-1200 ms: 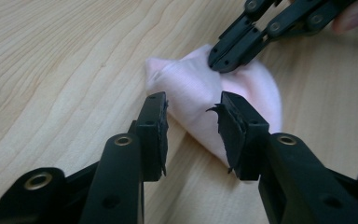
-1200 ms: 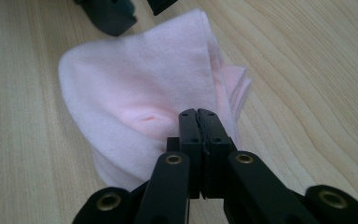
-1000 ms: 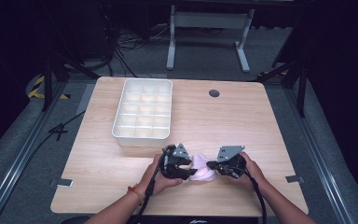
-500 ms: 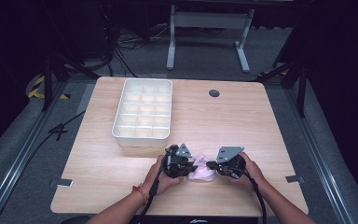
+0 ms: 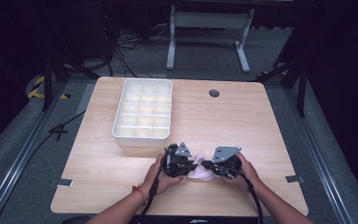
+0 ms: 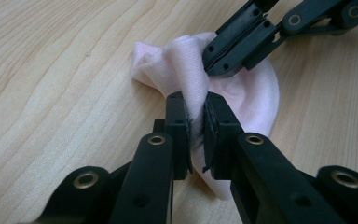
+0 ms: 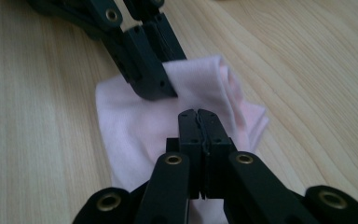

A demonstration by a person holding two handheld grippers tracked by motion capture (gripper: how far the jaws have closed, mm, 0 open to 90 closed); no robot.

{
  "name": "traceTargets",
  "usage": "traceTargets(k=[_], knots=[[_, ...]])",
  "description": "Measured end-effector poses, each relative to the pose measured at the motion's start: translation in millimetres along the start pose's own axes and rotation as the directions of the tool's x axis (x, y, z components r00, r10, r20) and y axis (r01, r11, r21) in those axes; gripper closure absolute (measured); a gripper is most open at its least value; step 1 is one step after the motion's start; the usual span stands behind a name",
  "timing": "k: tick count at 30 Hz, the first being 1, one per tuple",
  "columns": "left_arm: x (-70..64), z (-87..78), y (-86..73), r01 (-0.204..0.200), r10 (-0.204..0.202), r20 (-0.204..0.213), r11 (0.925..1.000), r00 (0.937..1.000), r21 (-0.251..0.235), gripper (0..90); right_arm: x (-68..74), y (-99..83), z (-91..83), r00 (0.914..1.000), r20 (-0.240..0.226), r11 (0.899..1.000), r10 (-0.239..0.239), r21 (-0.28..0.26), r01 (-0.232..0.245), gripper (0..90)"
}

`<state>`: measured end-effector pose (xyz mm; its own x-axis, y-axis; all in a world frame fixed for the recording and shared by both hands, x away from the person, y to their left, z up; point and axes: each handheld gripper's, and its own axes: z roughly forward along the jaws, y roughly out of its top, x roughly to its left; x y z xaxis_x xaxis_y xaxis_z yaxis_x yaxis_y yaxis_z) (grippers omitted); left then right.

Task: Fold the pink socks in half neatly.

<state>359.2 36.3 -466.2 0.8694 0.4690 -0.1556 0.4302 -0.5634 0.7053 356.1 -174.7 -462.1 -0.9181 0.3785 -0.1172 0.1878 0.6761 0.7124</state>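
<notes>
The pink cloth (image 5: pixel 200 171) lies bunched on the wooden table (image 5: pixel 261 121), on the person's side of the white compartment tray (image 5: pixel 142 110) and well apart from it. The left gripper (image 6: pixel 196 122) is clamped on a raised fold of the cloth, its jaws parted only by the fabric's thickness. The right gripper (image 7: pixel 199 127) has its jaws pressed fully together over the cloth; a thin pinch of fabric appears caught between them. Both grippers meet over the cloth, close beside each other, tips facing.
</notes>
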Motion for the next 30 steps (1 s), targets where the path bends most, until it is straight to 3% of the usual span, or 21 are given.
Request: traceTargets(k=[6, 12, 18, 22, 30], knots=[[3.7, -0.3, -1.7, -0.004, 0.004, -0.011, 0.9997, 0.9999, 0.024, 81.7, -1.0, 1.2, 13.3, 0.9997, 0.009, 1.000, 0.024, -0.011, -0.024, 89.7], [2.0, -1.8, -1.1, -0.006, 0.006, -0.013, 0.9999, 0.9999, 0.016, 82.1, -4.5, -0.2, 12.5, 0.9982, 0.046, 0.999, 0.038, -0.022, -0.037, 89.7], [1.2, -1.1, -0.8, -0.013, 0.013, -0.013, 0.9998, 0.9998, 0.016, 82.0, -6.9, -0.9, 16.8, 0.9968, 0.039, 0.997, 0.069, -0.019, -0.068, 89.9], [-2.8, -1.9, 1.6, -0.041, 0.041, -0.036, 0.9990, 0.9985, 0.018, 81.8, -8.2, -0.8, 19.2, 0.9961, 0.037, 0.997, 0.081, -0.025, -0.080, 89.9], [-1.2, -4.1, 2.8, -0.052, 0.053, -0.046, 0.9984, 0.9976, 0.023, 82.1, -8.8, -2.6, 6.7, 0.9969, 0.048, 0.998, 0.062, -0.025, -0.061, 89.6]])
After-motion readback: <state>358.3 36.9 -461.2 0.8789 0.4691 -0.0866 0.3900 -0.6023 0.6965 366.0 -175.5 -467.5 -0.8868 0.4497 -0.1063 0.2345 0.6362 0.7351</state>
